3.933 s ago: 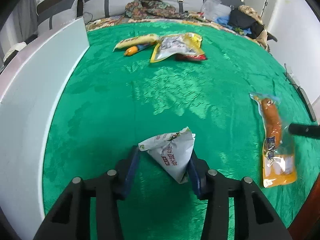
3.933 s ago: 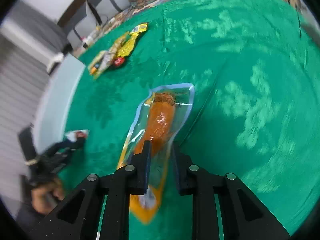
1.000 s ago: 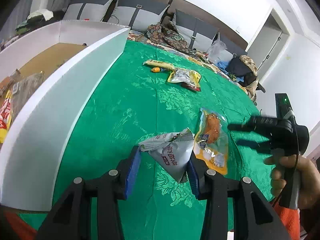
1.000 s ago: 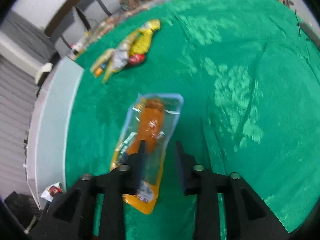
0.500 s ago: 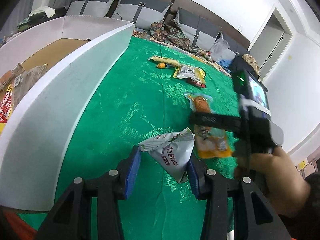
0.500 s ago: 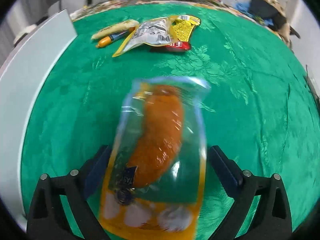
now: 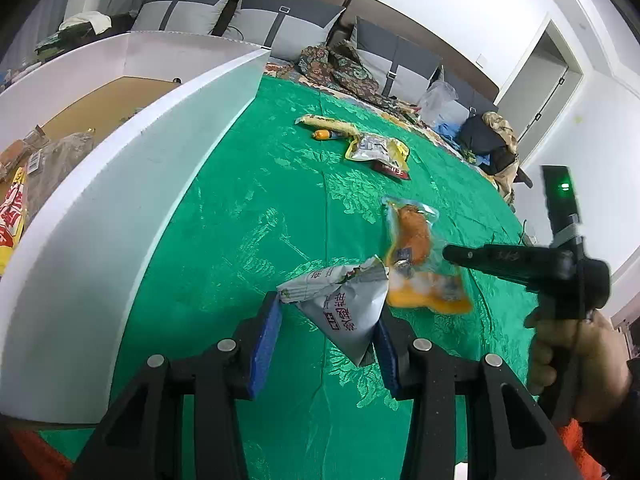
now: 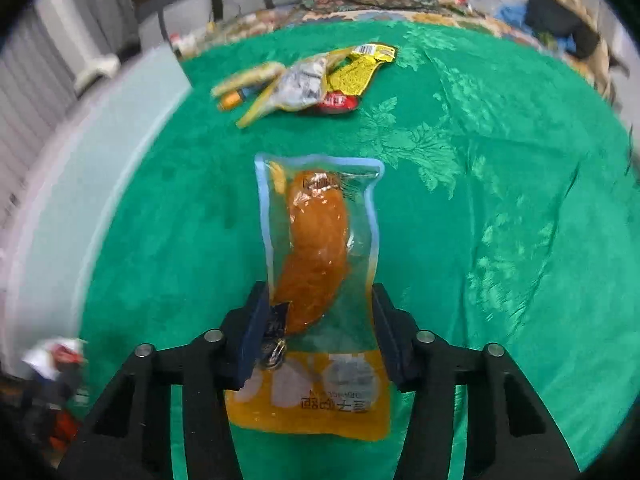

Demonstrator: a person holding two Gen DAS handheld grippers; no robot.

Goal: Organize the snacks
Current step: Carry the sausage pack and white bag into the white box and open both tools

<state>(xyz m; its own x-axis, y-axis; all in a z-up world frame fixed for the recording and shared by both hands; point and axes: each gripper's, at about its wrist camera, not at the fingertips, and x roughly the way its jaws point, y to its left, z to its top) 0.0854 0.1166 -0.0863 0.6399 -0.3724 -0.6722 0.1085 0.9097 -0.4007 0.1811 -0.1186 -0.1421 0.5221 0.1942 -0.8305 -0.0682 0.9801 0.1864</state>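
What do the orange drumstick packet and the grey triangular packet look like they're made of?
Drumstick packet: clear glossy plastic film, probably vacuum-sealed; the meat shows through and the surface glints. Grey packet: crinkled foil-like film, likely metallised plastic, with sharp creases and a matte silver sheen.

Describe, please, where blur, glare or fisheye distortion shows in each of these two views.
Left wrist view: mostly sharp; the fisheye bows the white box wall, and the orange sausage pouch smears at its lower end. Right wrist view: that pouch is crisp, its film glaring, while the snack pile behind and the edges are motion-blurred.
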